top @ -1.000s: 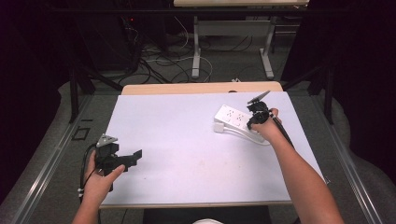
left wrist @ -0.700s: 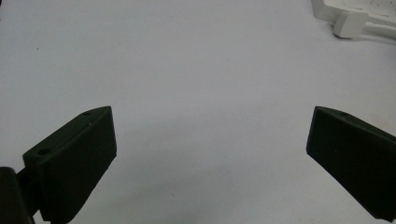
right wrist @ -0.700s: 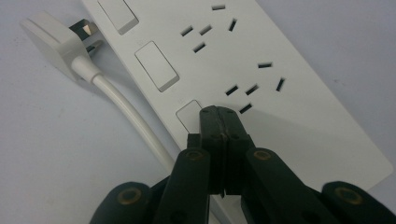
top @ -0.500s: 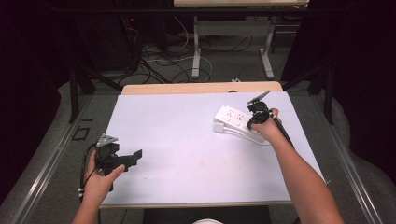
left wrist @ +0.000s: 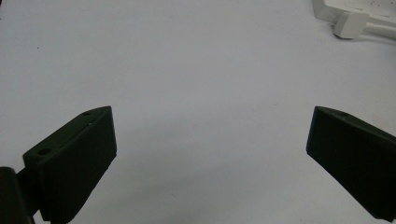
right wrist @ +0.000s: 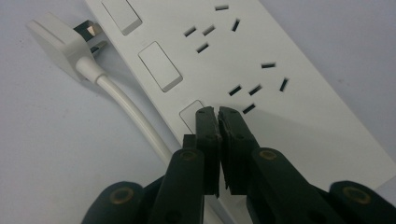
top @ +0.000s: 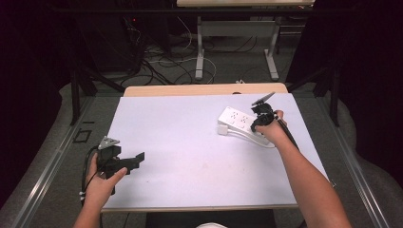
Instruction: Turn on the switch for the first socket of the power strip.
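The right gripper (right wrist: pixel 217 112) has its jaws all but together — nothing between them — with the tips set on a rocker switch (right wrist: pixel 192 114) of the white power strip (top: pixel 241 121), which lies near the bench's far right corner. They have just parted a hair. A white plug (right wrist: pixel 58 37) lies just beside the strip. The left gripper (left wrist: pixel 210 135) stands wide open and empty near the bench's near left corner. Both hands sit as they did a second ago.
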`<move>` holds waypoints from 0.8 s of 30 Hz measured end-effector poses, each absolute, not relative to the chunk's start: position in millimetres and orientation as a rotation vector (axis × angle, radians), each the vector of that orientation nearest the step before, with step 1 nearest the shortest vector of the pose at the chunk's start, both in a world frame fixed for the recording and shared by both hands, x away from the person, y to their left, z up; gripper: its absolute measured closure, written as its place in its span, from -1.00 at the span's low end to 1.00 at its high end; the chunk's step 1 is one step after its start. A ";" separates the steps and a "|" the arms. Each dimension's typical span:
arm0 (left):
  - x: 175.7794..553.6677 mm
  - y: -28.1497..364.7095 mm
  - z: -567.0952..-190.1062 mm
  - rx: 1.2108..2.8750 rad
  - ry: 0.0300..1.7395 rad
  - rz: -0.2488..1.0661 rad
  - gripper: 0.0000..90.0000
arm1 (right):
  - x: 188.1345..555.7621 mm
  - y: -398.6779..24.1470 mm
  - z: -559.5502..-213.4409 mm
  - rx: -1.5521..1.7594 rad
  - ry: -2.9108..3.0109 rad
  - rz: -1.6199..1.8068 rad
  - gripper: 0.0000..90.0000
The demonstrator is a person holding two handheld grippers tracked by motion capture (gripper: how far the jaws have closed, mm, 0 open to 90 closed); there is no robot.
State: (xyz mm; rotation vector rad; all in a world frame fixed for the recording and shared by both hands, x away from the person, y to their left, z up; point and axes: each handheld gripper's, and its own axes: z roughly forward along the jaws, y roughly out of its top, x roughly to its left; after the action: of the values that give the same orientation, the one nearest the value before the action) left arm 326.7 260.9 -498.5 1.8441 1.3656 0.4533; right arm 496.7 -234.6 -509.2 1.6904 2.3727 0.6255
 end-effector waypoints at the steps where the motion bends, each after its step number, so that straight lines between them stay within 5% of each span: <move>1: 326.7 260.9 -498.4 1.845 1.365 0.453 -0.97 | 496.4 -233.8 -508.9 1.692 2.370 0.629 0.89; 24: 327.3 259.0 -499.9 1.841 1.367 0.453 -0.97 | 494.1 -231.3 -501.4 1.660 2.344 0.673 0.30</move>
State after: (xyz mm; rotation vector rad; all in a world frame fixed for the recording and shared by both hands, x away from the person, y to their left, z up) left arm 327.3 259.0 -499.9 1.8408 1.3665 0.4528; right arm 494.1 -231.3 -501.4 1.6599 2.3444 0.6733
